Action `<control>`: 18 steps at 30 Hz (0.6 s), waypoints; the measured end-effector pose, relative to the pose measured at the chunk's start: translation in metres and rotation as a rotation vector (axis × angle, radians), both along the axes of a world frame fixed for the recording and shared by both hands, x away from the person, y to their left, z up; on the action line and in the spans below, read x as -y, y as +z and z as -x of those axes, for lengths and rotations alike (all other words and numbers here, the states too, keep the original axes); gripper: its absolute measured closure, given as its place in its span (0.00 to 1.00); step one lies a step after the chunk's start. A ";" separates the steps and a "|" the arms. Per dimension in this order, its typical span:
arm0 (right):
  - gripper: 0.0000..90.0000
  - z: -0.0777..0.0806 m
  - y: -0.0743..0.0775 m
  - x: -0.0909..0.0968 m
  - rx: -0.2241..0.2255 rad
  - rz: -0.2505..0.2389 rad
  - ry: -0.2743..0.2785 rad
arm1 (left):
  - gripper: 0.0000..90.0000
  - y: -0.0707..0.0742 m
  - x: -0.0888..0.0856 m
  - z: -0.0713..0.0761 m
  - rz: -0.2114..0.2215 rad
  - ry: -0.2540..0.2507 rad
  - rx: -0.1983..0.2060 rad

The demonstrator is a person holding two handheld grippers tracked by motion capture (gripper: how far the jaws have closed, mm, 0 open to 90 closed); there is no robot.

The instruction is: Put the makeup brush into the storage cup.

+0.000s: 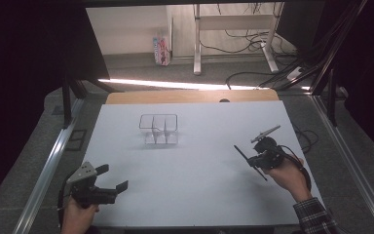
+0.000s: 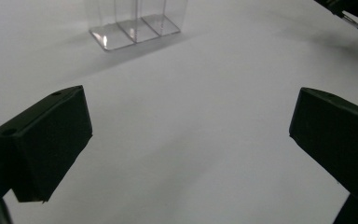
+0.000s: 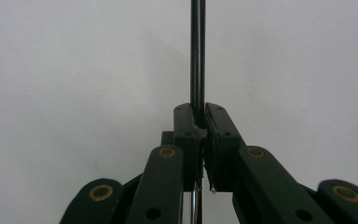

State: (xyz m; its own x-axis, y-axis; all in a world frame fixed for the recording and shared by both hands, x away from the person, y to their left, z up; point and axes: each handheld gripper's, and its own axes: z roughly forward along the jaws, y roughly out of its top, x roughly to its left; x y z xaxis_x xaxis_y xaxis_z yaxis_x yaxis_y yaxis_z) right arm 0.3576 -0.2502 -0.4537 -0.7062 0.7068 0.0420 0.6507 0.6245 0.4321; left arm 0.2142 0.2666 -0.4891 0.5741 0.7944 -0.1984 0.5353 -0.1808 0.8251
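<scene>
The right gripper pinches a thin black stick at four o'clock, the left gripper waits wide open, and the clear box at twelve o'clock looks empty.

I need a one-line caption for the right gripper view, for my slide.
Right hand-held gripper shut on a thin dark metal rod above the white table surface.

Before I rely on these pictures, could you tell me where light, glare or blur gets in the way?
High view: dark edges, a bright strip of light behind the table, and the clear organizer looks faint. Left gripper view: glare on the organizer's base, the left gripper soft. Right gripper view: the thin rod runs sharp from the right gripper.
</scene>
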 end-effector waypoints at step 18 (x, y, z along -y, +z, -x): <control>0.93 0.018 0.006 -0.037 -0.018 -0.040 0.154 | 0.00 0.007 0.038 -0.009 -0.173 -0.083 -0.007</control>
